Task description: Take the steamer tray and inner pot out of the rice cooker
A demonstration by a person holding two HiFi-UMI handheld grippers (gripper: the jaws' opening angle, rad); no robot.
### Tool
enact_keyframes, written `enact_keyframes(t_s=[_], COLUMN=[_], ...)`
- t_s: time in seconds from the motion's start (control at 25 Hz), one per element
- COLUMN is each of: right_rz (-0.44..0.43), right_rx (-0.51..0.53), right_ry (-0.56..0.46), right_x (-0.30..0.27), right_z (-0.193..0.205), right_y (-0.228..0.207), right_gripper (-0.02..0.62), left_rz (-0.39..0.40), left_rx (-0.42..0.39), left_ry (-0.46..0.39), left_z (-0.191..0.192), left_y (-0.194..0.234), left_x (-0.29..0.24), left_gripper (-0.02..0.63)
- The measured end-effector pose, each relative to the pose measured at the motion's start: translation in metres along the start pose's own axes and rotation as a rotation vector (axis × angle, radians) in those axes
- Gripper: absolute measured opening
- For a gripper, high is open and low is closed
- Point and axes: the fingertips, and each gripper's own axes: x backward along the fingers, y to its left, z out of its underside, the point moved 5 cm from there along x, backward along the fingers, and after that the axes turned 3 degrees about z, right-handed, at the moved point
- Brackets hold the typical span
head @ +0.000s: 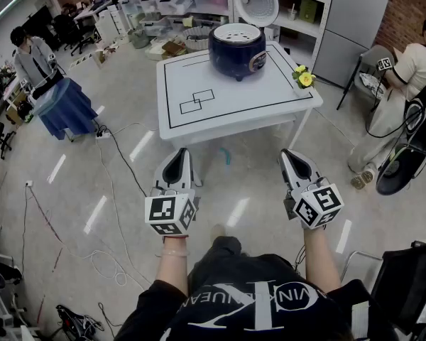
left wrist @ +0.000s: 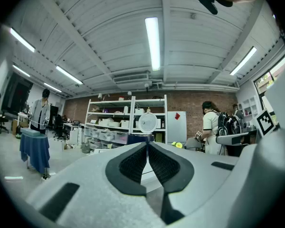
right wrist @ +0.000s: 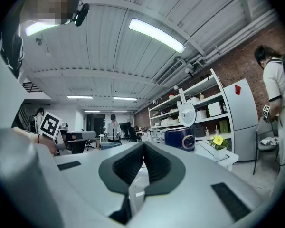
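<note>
Left claw [head: 178, 152] and right claw [head: 292, 153] are both closed, empty. Only the head view shows the steamer tray [head: 238, 33] in the rice cooker [head: 236, 57].

Count, head view.
- White square table with black outline [head: 199, 123]: one.
- Dark blue round rice cooker [head: 236, 50], near the table's far edge: one.
- White perforated steamer tray [head: 236, 33] in it: one.
- Yellow flower pot [head: 304, 78], far right corner: one.
- Grey two-jaw grippers: two, left gripper [head: 177, 152] and right gripper [head: 290, 153].
</note>
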Motion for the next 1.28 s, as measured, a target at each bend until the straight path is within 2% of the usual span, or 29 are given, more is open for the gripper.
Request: enact_keyframes(t_s=[0.36,0.8,0.84,0.88,0.96,1.04,1.28], right_rz=[0.007,0.023,0.020,0.016,0.014,0.016,0.013], right_rx=[-0.008,-0.017,-0.026,-0.034,-0.043,-0.049,-0.078], right_ry=[0.006,-0.027,-0.024,-0.020,-0.022,-0.027,0.001], right_x=[0.002,0.006,0.003,-0.002,-0.013,-0.029,-0.104], right_z=[0.005,0.007,0.007,0.007,0.007,0.008,0.006], right_y=[-0.004,-0.014,-0.017,-0.020,-0.028,-0.037,-0.062], right_gripper=[-0.003,0.000,0.070,0.109,0.109,0.138,0.150], left_rz=[0.006,0.005,0.006,0.008,0.019,0.031,0.058], left_rx=[0.012,0.017,0.019,0.023,0.036,0.046,0.071], left_ry=[0.007,-0.043,-0.043,-0.044,-0.048,-0.043,-0.017], left_z=[0.003,-0.003,-0.004,-0.004,-0.004,0.000,0.000], left_y=[-0.001,-0.007,-0.005,-0.003,0.003,0.010,0.049], left_x=[-0.004,-0.012,-0.017,-0.022,-0.036,-0.055,-0.123], left_gripper=[0.020,0.023,0.025,0.028,0.041,0.091,0.092])
